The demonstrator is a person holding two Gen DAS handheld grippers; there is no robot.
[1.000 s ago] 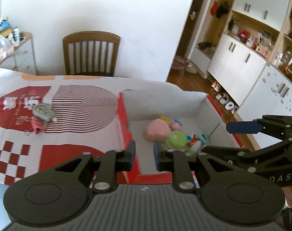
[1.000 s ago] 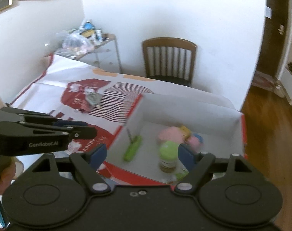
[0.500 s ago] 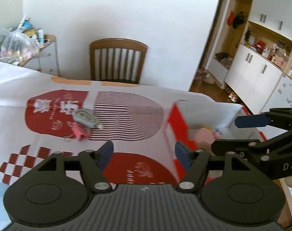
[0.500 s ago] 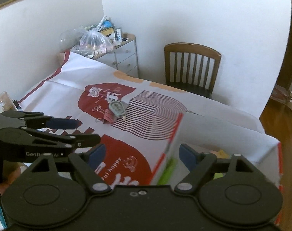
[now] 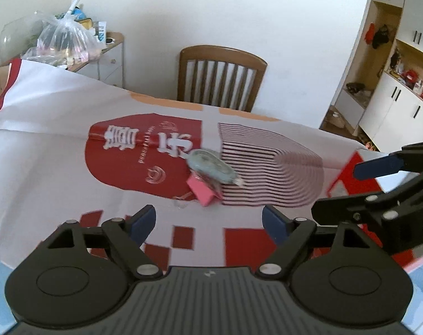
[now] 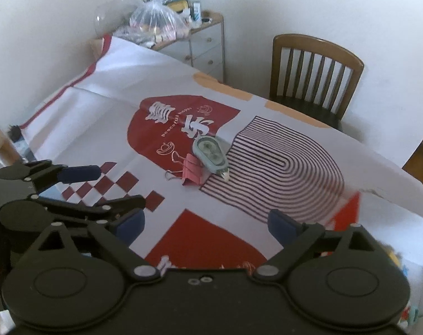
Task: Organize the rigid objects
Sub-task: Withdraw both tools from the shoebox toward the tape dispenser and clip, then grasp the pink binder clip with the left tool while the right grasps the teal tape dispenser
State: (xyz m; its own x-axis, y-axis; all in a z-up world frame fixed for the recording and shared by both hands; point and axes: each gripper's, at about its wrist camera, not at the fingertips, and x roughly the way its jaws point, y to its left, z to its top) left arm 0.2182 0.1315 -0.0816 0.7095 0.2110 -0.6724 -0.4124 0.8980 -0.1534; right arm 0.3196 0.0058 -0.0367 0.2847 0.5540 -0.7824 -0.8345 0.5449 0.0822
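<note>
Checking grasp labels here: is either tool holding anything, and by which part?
Nothing is held. Left tool and right tool are both open and empty, their jaws having just been opening.

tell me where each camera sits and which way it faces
Left wrist: on the left gripper, looking down across the table at the correction tape and pink binder clip; open fingers and the right gripper show.
Right wrist: on the right gripper, same aim; the left gripper shows.
Shared: both items, chair, tablecloth.
</note>
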